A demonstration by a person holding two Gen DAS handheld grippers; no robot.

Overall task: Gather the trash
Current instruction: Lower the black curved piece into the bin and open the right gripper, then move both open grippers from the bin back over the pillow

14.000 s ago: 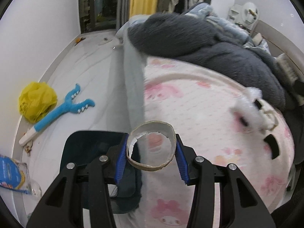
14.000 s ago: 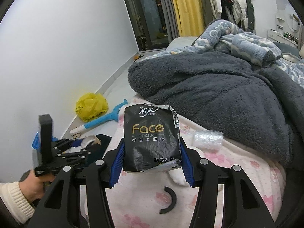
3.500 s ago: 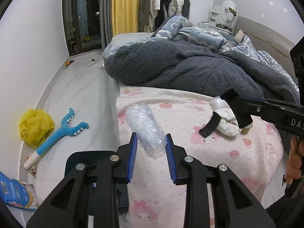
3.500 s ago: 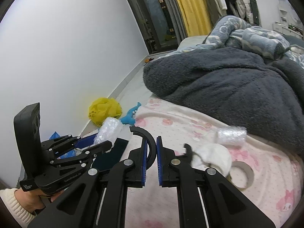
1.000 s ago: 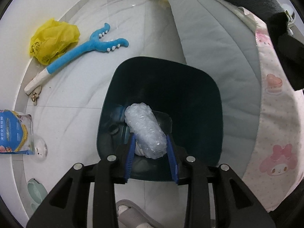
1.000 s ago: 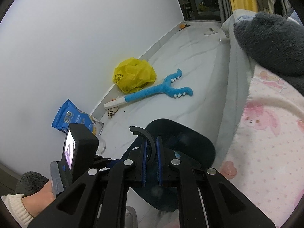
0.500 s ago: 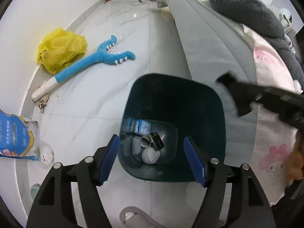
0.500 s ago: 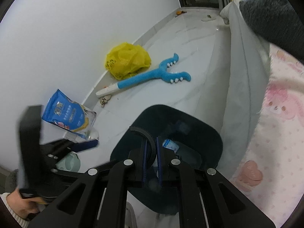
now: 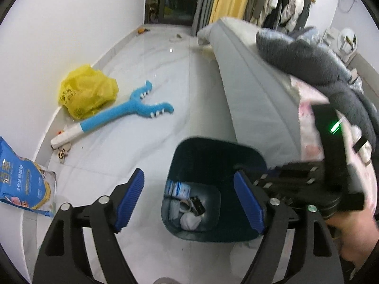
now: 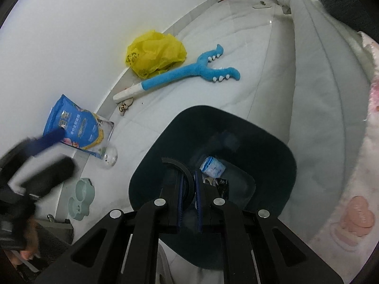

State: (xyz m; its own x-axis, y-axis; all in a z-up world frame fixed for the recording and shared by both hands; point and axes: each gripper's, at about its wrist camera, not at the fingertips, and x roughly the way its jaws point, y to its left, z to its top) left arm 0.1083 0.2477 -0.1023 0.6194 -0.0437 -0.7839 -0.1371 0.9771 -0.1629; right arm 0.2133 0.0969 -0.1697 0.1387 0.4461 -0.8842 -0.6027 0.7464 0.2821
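A dark teal bin (image 9: pixel 213 149) stands on the floor beside the bed, with wrappers and white scraps (image 9: pixel 187 203) at its bottom. My left gripper (image 9: pixel 188 176) hangs above the bin's near rim; its jaws are opening wide and nothing is between them. My right gripper (image 10: pixel 188 177) points down into the bin (image 10: pixel 272 139), shut on a black curved plastic piece (image 10: pixel 175 163). In the left wrist view the right gripper's body (image 9: pixel 296 177) and the hand (image 9: pixel 350 232) holding it reach in from the right. The left gripper (image 10: pixel 47 142) shows blurred at the left of the right wrist view.
On the white floor lie a yellow bag (image 9: pixel 87 90), a blue plush toy (image 9: pixel 128 111) and a blue packet (image 9: pixel 21 184) along the wall. A green bowl (image 10: pixel 81 198) sits near the packet. The bed's grey side (image 9: pixel 255 90) and a dark blanket (image 9: pixel 308 56) bound the right.
The left gripper let the bubble-wrap roll go into the bin, spread its jaws and rose. The right gripper came down over the bin with the black piece still in it.
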